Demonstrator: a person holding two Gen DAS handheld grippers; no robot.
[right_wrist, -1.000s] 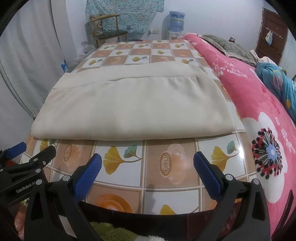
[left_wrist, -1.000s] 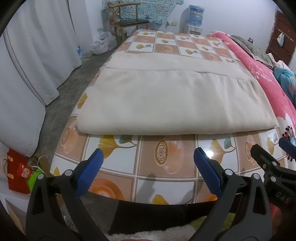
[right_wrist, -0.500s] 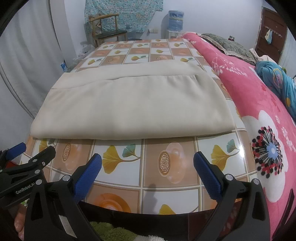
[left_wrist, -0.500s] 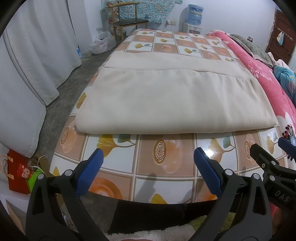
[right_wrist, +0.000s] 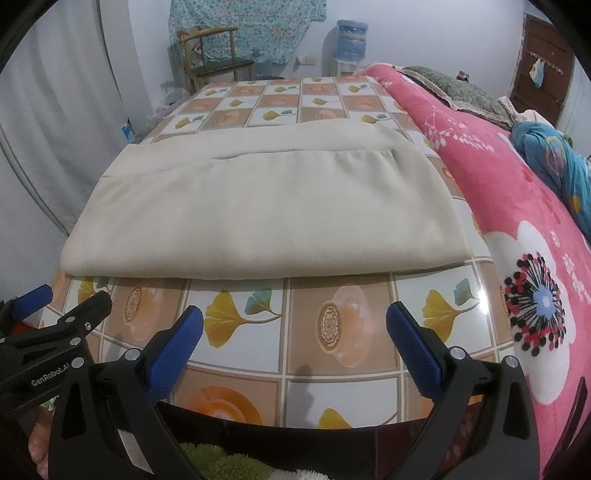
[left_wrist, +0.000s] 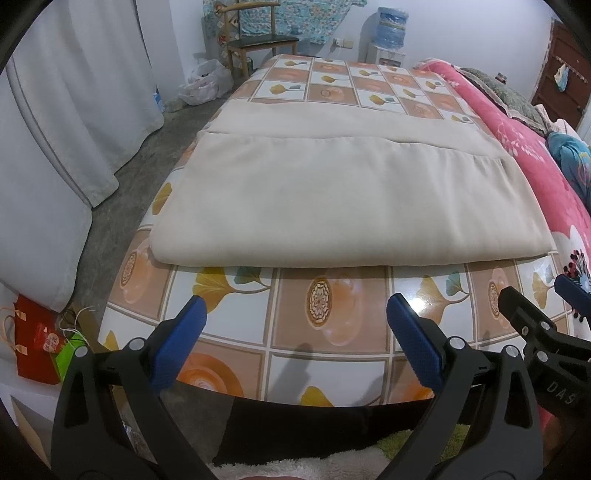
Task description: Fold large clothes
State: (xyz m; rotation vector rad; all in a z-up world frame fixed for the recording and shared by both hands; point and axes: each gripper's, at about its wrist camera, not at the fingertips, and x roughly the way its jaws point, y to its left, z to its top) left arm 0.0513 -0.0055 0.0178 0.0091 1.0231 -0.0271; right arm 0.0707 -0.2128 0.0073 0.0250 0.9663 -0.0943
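Note:
A large beige cloth (left_wrist: pixel 343 199) (right_wrist: pixel 266 214) lies folded flat on the tiled table (left_wrist: pixel 325 306) (right_wrist: pixel 332 325), its thick folded edge facing me, a single layer sticking out at the far side. My left gripper (left_wrist: pixel 295 341) hovers open over the table's near edge, short of the cloth, with nothing between its blue pads. My right gripper (right_wrist: pixel 295 345) is also open and empty, a little nearer the cloth's right half. Each gripper shows at the other view's edge: the right gripper (left_wrist: pixel 546 317) and the left gripper (right_wrist: pixel 55 310).
A pink flowered blanket (right_wrist: pixel 524 229) covers the bed along the table's right side. White curtains (left_wrist: pixel 66 122) hang at the left, with a red bag (left_wrist: pixel 35 343) on the floor. A wooden chair (left_wrist: pixel 258 33) and a water dispenser (left_wrist: pixel 388 33) stand at the far wall.
Both grippers have drifted slightly back and up from the cloth, staying open. The cloth has not moved.

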